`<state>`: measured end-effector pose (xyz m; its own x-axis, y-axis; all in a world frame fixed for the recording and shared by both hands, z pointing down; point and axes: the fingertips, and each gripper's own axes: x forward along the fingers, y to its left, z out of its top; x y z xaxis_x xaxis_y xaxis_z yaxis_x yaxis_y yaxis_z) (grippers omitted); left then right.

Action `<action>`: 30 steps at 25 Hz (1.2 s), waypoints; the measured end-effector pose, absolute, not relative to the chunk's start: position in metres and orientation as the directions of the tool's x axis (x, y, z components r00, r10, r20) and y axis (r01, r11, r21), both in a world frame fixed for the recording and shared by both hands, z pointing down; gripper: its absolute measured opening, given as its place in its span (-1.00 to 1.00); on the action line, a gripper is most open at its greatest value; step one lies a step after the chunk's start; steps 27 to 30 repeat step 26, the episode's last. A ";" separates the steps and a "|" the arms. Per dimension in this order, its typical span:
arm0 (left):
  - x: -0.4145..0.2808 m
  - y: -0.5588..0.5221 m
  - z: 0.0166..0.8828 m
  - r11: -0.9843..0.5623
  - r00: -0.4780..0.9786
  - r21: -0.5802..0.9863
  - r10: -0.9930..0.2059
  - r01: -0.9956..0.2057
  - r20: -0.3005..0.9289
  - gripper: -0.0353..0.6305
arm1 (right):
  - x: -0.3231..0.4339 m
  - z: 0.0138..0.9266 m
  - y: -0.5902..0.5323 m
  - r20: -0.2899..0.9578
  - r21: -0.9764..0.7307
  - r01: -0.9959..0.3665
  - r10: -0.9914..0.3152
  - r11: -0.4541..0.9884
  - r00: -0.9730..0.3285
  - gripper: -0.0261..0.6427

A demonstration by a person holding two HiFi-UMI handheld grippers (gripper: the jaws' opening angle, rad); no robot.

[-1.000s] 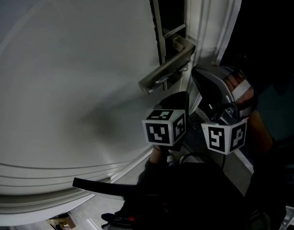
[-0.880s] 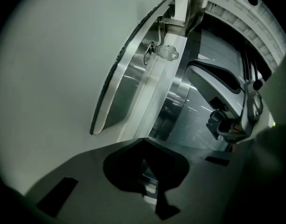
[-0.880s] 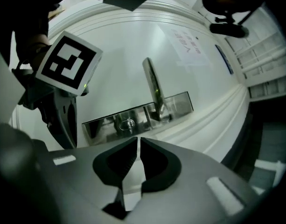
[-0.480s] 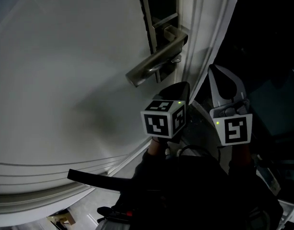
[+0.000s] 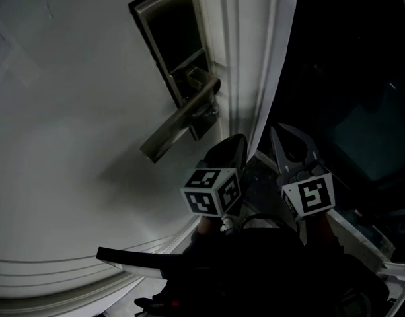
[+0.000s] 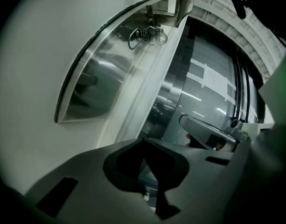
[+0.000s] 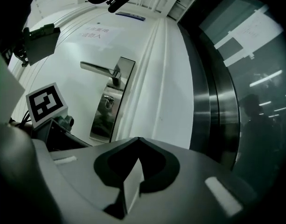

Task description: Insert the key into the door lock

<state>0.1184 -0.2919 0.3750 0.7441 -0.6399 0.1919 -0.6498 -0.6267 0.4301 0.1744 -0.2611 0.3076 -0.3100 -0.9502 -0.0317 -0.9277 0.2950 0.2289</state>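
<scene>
White door (image 5: pixel 76 111), dim corridor: we look down on a tall steel lock plate (image 5: pixel 168 35) at upper centre of the head view, its lever handle (image 5: pixel 179 123) slanting down toward the lower left. In the left gripper view a small bunch of keys (image 6: pixel 147 34) on a wire ring dangles against the plate at the top of the frame, just under the base of the handle. It appears to hang from the keyhole, though we cannot make out the key blade itself. In the right gripper view the bunch shows only as a small glint on the plate, below the handle.

The left gripper (image 5: pixel 235 142) hovers just below the plate's lower end, lower centre of the head view. Its jaws are drawn together and carry nothing. The right gripper (image 5: pixel 288 136) sits beside it to the right, off the door's edge, jaws likewise closed and empty.

Between the grippers and the dark opening at right runs the door's white moulded edge (image 5: pixel 255 58). A steel-and-glass panel (image 7: pixel 226 78) fills the right of the right gripper view. A paper notice (image 7: pixel 94 31) is stuck to the door above the handle.
</scene>
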 end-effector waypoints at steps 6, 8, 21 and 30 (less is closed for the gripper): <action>0.128 -0.292 0.372 -0.644 0.758 0.425 -0.623 -0.636 0.191 -0.89 | 0.183 0.317 -0.266 0.004 0.242 -0.929 -0.958 0.281 -0.288 -0.92; 0.129 -0.295 0.373 -0.644 0.755 0.420 -0.629 -0.640 0.186 -0.89 | 0.182 0.317 -0.267 0.008 0.238 -0.929 -0.957 0.283 -0.290 -0.92; 0.130 -0.301 0.377 -0.637 0.748 0.419 -0.637 -0.647 0.188 -0.89 | 0.179 0.322 -0.274 0.035 0.235 -0.921 -0.949 0.312 -0.312 -0.92; 0.129 -0.301 0.378 -0.639 0.751 0.420 -0.632 -0.644 0.190 -0.89 | 0.175 0.322 -0.276 0.032 0.252 -0.916 -0.949 0.312 -0.314 -0.92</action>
